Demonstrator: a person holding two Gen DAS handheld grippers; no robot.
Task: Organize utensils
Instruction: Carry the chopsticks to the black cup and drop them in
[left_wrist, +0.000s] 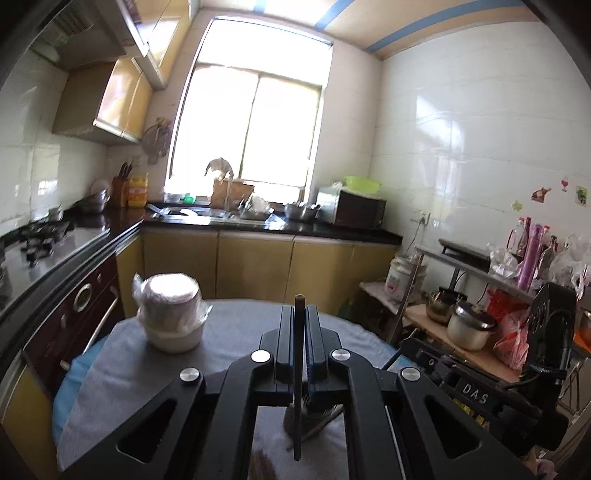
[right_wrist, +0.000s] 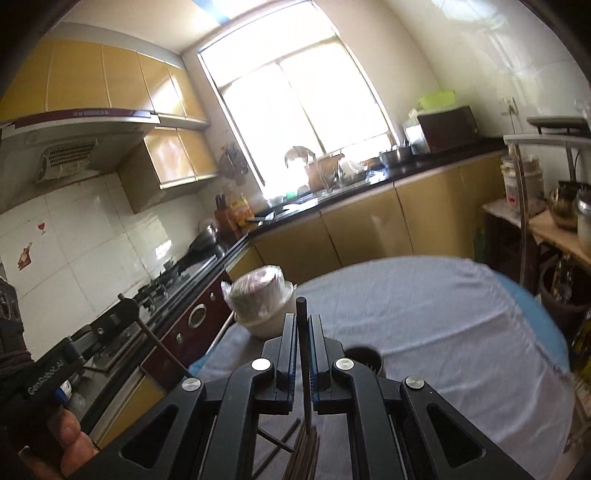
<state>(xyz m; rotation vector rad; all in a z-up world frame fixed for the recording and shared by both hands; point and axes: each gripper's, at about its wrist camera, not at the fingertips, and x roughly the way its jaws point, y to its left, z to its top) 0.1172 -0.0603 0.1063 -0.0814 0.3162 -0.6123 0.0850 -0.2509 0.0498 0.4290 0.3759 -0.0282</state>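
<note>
**Two chopsticks up, one dark cup waiting**

Each claw is clenched on a single dark chopstick — the left gripper (left_wrist: 299, 317) on the left chopstick (left_wrist: 297, 369), the right gripper (right_wrist: 303, 325) on the right chopstick (right_wrist: 303, 362) — above the grey-clothed table (right_wrist: 424, 314). More chopsticks (right_wrist: 303, 454) lie below. The dark cup (right_wrist: 364, 356) (partly hidden) looks the likely holder; a clean drop probably means holding each stick upright and centred over its mouth before letting go.

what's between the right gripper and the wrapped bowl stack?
Bare grey tablecloth only, seen in the right wrist view. The right gripper, shut on a dark chopstick, sits just short of the plastic-wrapped bowl stack; nothing stands between them.
</note>
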